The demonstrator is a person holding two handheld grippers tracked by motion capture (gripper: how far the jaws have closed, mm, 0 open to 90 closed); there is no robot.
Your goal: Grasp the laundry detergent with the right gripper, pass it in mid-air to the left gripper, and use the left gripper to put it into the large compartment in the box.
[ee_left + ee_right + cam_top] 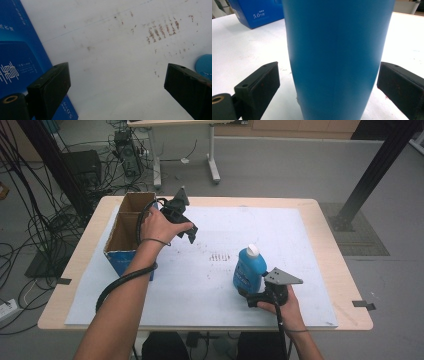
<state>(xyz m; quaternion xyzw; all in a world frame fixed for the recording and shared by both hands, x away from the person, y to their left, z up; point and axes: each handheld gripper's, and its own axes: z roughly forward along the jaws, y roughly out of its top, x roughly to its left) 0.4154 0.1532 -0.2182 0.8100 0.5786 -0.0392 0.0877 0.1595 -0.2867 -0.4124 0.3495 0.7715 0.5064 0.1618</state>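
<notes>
1. The blue bottle (pixel 248 269) stands upright on the white sheet (pixel 310 240) that covers the surface, right of the middle and toward the person's side; its white cap (pixel 253 250) points straight up, so its long axis is vertical.
2. The right claw (pixel 256 297) sits low on the near side of the bottle, aimed at its lower body. In the right gripper view the bottle (pixel 337 57) rises between the two jaws, with a gap of white sheet visible on each side: the claw is wide open and holds nothing yet.
3. Judged from this, the coming move only needs the jaws to close straight in across the bottle's width; the bottle looks centred between them.
4. The left claw (pixel 189 231) hangs well apart, up beside the open cardboard box (pixel 124 232). In the left gripper view its jaws stand wide apart over bare sheet, empty.
5. The right hand (pixel 287 307) is plainly the nearer one to the bottle.
</notes>
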